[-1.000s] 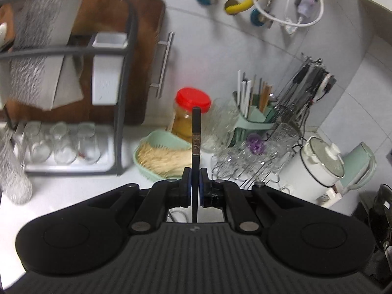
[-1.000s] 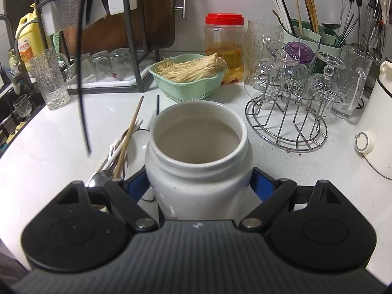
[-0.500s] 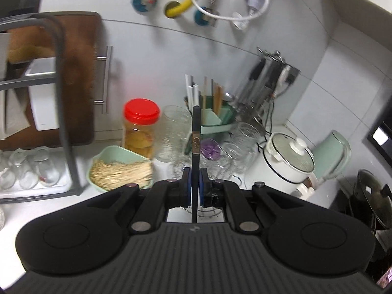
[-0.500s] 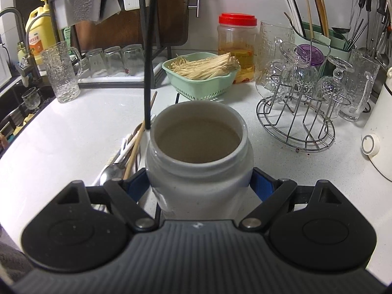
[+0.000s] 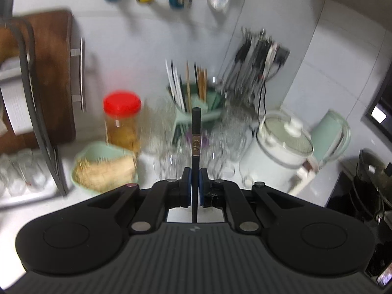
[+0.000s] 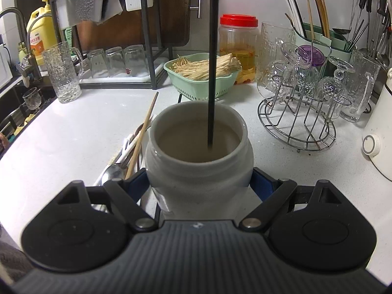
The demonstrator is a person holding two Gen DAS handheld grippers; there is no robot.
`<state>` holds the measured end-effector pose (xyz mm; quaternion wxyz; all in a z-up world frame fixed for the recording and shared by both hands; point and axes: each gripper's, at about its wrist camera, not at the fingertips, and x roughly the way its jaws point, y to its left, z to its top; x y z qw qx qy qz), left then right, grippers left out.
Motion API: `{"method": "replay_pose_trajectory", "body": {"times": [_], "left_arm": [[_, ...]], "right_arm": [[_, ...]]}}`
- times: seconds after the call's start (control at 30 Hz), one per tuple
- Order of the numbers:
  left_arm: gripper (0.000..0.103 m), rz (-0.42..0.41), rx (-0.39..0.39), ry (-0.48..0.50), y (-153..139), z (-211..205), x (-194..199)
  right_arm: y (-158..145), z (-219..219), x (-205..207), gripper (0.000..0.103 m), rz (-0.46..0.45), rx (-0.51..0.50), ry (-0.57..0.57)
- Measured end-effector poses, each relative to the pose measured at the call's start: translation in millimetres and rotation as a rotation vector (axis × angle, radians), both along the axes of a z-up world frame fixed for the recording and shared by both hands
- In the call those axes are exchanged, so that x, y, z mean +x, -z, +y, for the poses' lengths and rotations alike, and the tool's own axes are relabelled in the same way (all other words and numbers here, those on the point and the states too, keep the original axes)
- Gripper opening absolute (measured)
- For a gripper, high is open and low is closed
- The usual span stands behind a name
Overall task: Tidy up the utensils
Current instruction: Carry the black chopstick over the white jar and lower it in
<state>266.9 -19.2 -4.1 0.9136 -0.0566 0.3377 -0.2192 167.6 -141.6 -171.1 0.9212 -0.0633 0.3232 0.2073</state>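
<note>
Left tongs clamped on black chopstick, stick upright between blue pads, upper end toward green utensil holder at back wall. View blurred.

Right tongs spread wide, gripping grey ceramic jar by both sides, jar standing on white worktop. Black chopstick's lower tip inside jar mouth, shaft near vertical. Left of jar: wooden chopstick, spoon and white utensils lying in loose pile on worktop. Behind: green basket, red-lidded jar, glass rack.
</note>
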Motion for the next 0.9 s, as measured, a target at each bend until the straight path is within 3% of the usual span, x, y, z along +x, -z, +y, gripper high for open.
{"method": "replay_pose_trajectory", "body": {"times": [0.2,0.43,0.6,0.9], "left_arm": [[0.007,0.129,0.01,0.014,35.8,-0.4,-7.2],[0.009,0.247,0.013,0.091,52.2,-2.8,-6.7],[0.011,0.271,0.008,0.135,50.0,-6.7,-7.0],[0.011,0.263,0.026,0.12,47.7,-4.0,-6.1]], "right_arm": [[0.3,0.0,0.9,0.09,-0.003,0.0,-0.007],[0.1,0.3,1.6,0.09,-0.003,0.001,-0.004],[-2.7,4.3,4.1,0.09,0.012,-0.021,-0.001],[-3.3,7.1,6.4,0.09,0.023,-0.028,0.01]]}}
